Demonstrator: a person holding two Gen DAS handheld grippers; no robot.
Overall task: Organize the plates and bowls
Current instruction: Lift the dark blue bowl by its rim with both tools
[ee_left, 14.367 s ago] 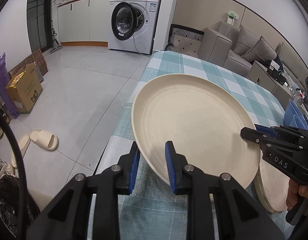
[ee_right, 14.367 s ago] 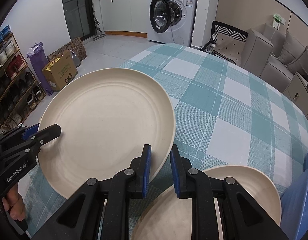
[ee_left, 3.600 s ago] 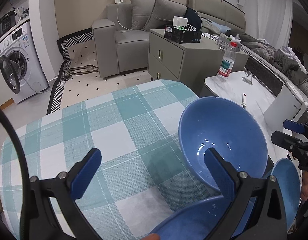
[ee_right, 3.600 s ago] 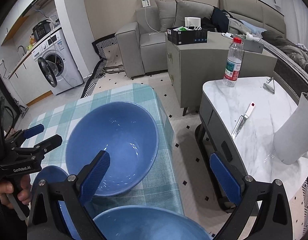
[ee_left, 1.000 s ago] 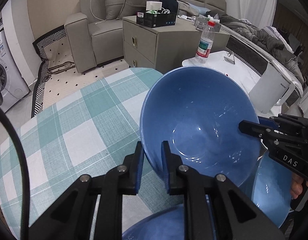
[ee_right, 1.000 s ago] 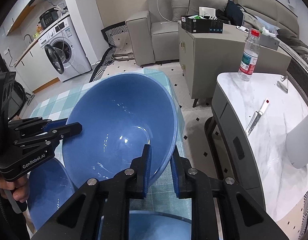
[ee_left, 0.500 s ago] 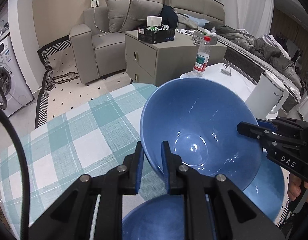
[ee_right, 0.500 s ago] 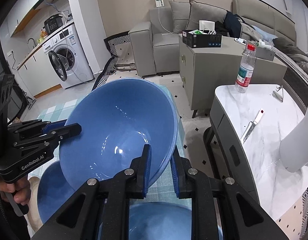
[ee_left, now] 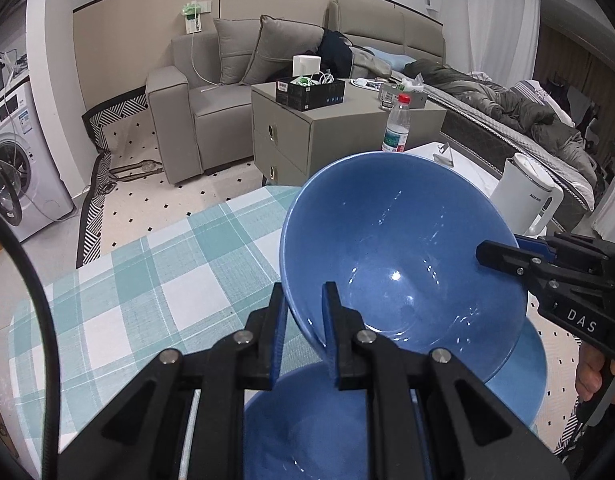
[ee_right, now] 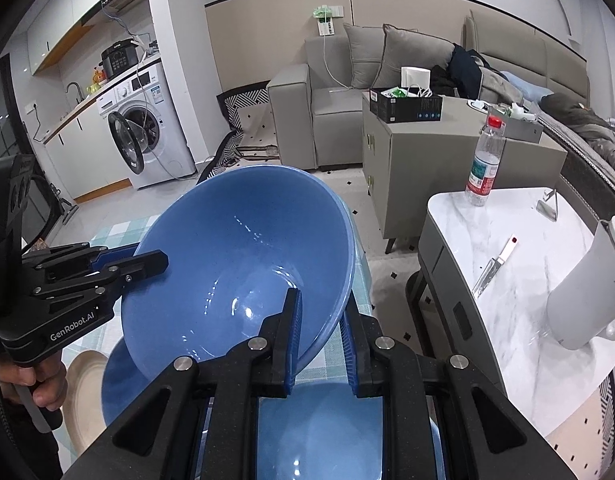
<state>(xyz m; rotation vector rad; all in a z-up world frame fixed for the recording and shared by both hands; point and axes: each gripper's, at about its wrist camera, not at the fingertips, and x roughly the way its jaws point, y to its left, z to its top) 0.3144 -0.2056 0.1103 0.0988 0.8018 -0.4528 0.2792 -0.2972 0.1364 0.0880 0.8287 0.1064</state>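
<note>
A blue bowl [ee_left: 399, 256] is held up in the air above the checked tablecloth [ee_left: 155, 280], tilted so that its hollow is turned toward both cameras. Its rim is clamped on two opposite sides: the left gripper [ee_left: 303, 320] is closed narrowly on the near edge in the left wrist view, one blue pad inside the bowl and one outside, and the right gripper [ee_right: 319, 320] is closed in the same way on the opposite edge. Below the raised bowl, two more blue bowls are seen on the tablecloth: one [ee_left: 307, 428] directly under the grippers and another [ee_left: 519, 372] partly hidden behind the raised bowl. A cream plate [ee_right: 81, 396] lies beside these bowls, at the left in the right wrist view. Beyond the tablecloth, a white marble table [ee_right: 519, 272] is seen with a water bottle [ee_right: 485, 160], a knife [ee_right: 493, 266] and a white kettle [ee_right: 587, 292] on it.
</note>
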